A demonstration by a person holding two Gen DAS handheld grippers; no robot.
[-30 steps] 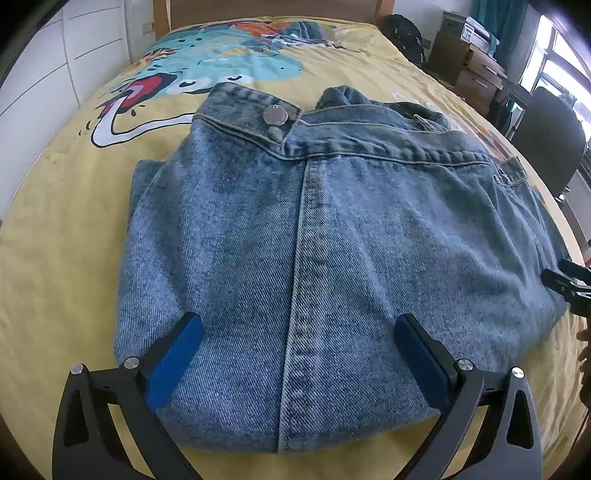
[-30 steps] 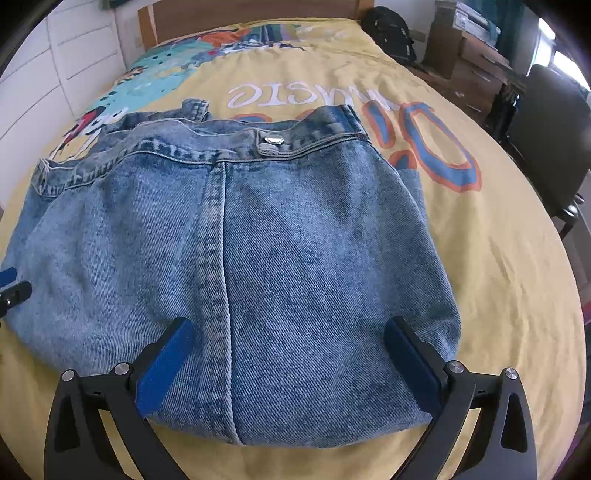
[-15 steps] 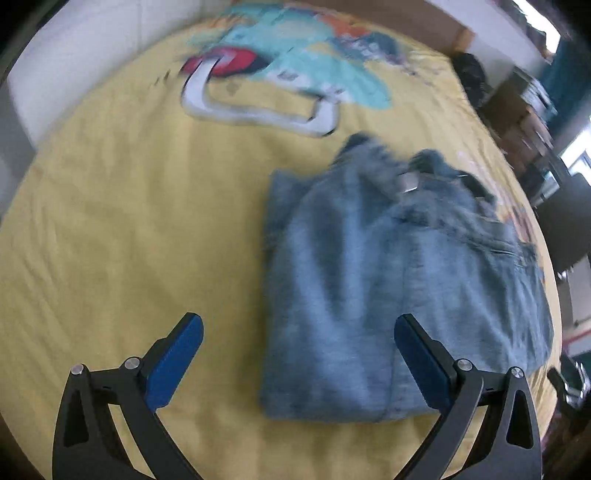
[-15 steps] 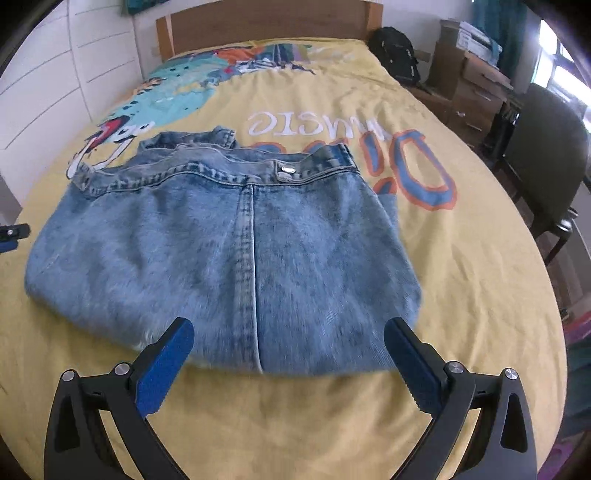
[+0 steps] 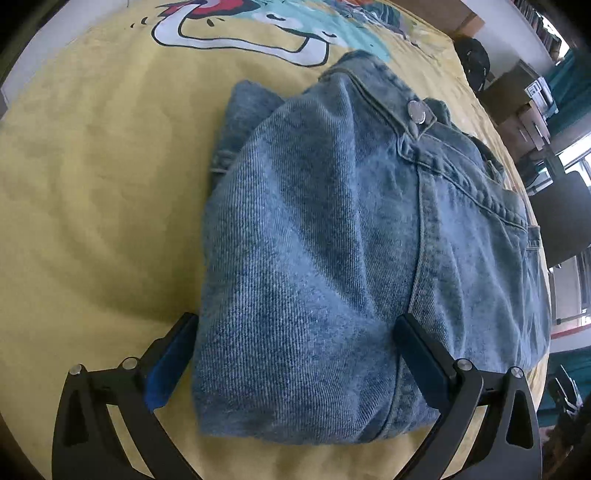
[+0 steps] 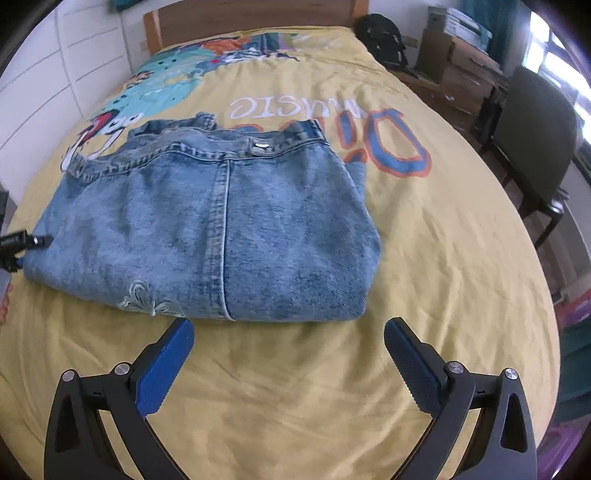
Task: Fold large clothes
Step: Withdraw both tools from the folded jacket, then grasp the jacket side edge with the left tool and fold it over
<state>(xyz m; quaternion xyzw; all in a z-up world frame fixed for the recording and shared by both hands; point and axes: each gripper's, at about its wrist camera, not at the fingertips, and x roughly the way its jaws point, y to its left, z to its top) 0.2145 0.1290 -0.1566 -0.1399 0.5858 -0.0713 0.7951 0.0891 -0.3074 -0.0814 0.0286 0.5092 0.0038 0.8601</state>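
A pair of blue jeans [image 5: 332, 258] lies folded into a thick bundle on the yellow printed bedspread [image 5: 92, 203], waistband and metal button [image 5: 416, 111] on top at the far side. My left gripper [image 5: 295, 343] is open, low at the bundle's near left corner; its left finger lies beside the denim edge, its right finger rests on the denim. In the right wrist view the jeans [image 6: 221, 225] lie ahead of my right gripper [image 6: 288, 354], which is open, empty and apart from the near folded edge. The left gripper's tip [image 6: 22, 242] shows at the bundle's left end.
A wooden headboard [image 6: 251, 14] stands at the far end of the bedspread [image 6: 443, 258]. White wall panels [image 6: 55, 74] run along the left. A black chair [image 6: 532, 125], cardboard boxes [image 6: 458, 55] and a black bag [image 6: 380, 37] stand to the right of the bed.
My right gripper has drawn back off the jeans toward the near bed edge. My left gripper swung out left over the bedspread, then came back low against the bundle's left corner.
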